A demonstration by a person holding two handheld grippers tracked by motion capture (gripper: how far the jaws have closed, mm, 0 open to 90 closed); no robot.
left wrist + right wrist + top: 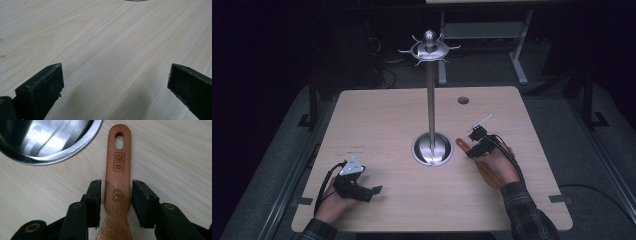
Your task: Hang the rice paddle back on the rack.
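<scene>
A wooden spatula (487, 173) lies flat on the table to the right of a steel hanging stand (431, 100). Its handle end, with a hanging hole, points toward the stand's round base (432, 149). In the right gripper view the spatula (118, 165) runs up between the jaws of my right gripper (116, 192), which straddle its handle with a thin gap on each side; that gripper (475, 150) is open. My left gripper (371, 194) rests near the table's front left, and its jaws (115, 82) stand wide open over bare wood.
The stand's polished base (47, 140) sits just left of the spatula's handle tip. Its top carries a ring of several hooks (430, 50). A round cable hole (463, 100) is at the table's far right. The table's front edge is close behind both hands.
</scene>
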